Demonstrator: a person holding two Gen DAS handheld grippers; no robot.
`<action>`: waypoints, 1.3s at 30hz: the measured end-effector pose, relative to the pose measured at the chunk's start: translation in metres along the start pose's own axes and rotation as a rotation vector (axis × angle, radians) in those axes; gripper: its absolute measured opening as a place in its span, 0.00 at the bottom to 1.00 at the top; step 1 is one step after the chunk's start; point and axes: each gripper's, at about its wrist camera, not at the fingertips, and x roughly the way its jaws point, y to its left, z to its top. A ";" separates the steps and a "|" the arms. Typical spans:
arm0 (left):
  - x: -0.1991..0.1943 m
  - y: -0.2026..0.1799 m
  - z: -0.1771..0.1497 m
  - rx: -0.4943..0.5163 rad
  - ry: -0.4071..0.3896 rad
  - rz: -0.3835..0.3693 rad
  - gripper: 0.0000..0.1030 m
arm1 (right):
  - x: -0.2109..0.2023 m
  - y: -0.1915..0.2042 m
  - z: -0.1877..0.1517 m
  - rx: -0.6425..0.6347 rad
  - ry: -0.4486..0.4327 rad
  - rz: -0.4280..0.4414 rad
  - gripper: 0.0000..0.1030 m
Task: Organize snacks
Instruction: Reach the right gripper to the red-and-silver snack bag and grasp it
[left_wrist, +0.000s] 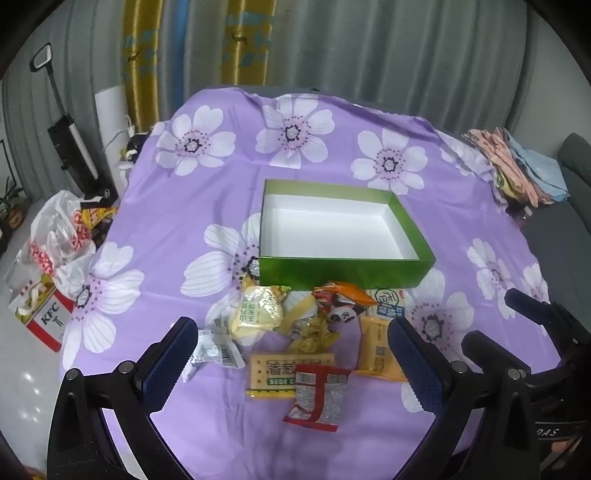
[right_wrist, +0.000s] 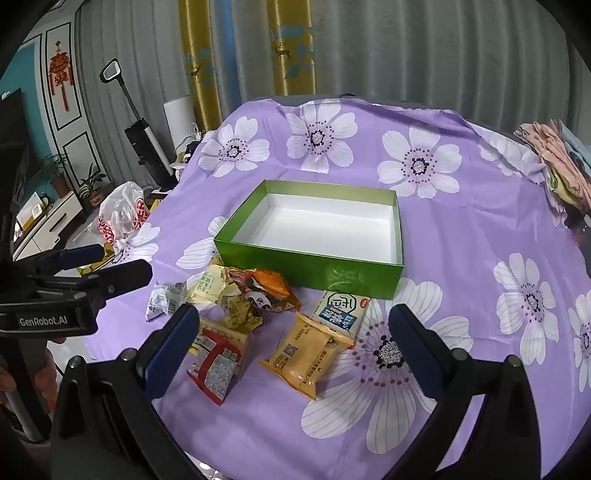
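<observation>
An open green box with a white, empty inside sits mid-table on the purple flowered cloth. In front of it lies a loose heap of snacks: a red packet, an orange-yellow packet, a cracker packet, a pale yellow packet, an orange panda packet and a white-blue packet. My left gripper hovers open over the heap's near side. My right gripper hovers open beside it, holding nothing.
Off the table's left edge stand a plastic bag and a KFC box. Folded clothes lie at the far right corner. A stick vacuum leans by the curtains. A sofa borders the right side.
</observation>
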 end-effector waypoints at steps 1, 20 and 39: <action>0.002 0.000 0.000 0.000 0.004 -0.003 0.99 | 0.001 -0.002 0.000 0.002 0.003 -0.001 1.00; 0.040 0.012 -0.023 -0.029 0.117 -0.074 0.99 | 0.036 -0.005 -0.023 0.025 0.139 0.043 1.00; 0.094 0.031 -0.060 -0.146 0.342 -0.211 0.99 | 0.105 0.027 -0.073 0.054 0.283 0.278 0.96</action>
